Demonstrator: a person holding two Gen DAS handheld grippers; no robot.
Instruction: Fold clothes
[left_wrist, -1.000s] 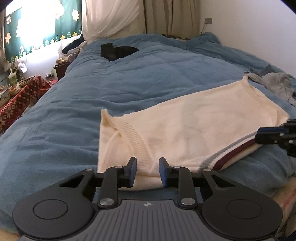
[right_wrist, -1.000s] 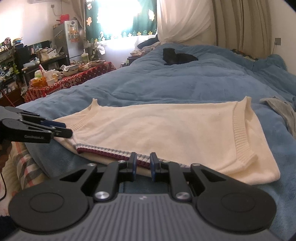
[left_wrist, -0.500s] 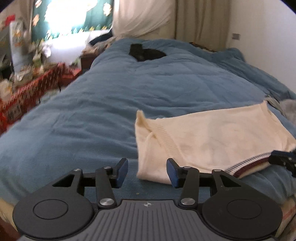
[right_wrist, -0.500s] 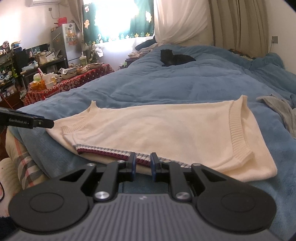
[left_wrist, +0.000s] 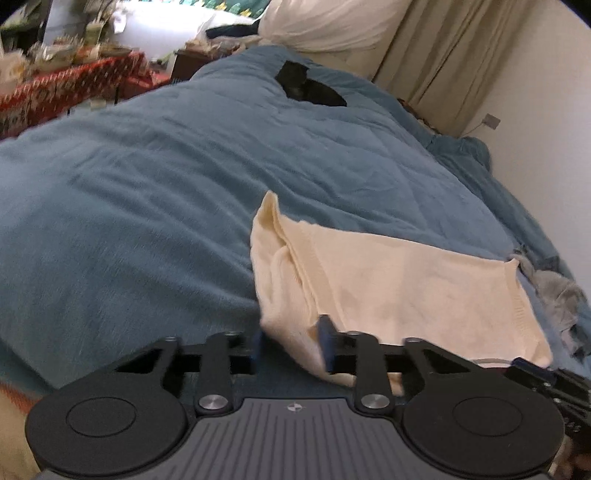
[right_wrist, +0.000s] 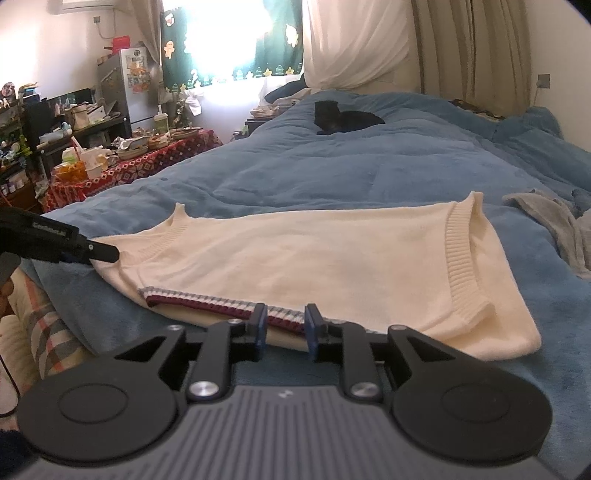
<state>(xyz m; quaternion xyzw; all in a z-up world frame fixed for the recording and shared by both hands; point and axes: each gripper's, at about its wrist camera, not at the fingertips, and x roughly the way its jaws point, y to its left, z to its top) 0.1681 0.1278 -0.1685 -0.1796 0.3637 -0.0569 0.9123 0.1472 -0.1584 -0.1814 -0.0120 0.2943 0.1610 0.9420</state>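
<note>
Clutter of cups and containers is seen on a worktop (right_wrist: 122, 177) draped in a red patterned cloth at the far left of the right wrist view, beside a grey fridge (right_wrist: 129, 85). A plush blue duvet (right_wrist: 332, 173), softly quilted and creased, is spread over the bed. On its near part a cream knitted sweater (right_wrist: 332, 258) is laid flat, folded to a rough rectangle, with ribbed bands at the armhole and a hem striped in maroon, white and grey. The left tool (left_wrist: 291, 345) is set at the sweater's left corner; a bunched fold of cream knit is seen between its blue pads, and its jaws are closing at a narrow gap, though it cannot be told through the blur whether the pads press on the cloth. The right tool (right_wrist: 284, 326) is placed at the striped hem, which lies between its blue-faced fingers; its jaws are narrow and opening, with a gap visible on both sides of the hem. Farther back on the duvet a black cat (right_wrist: 343, 118) is curled. Crumpled grey cloth (right_wrist: 550, 221) lies at the right edge, beyond the sweater, and pale pleated curtains (right_wrist: 472, 48) hang behind.
</note>
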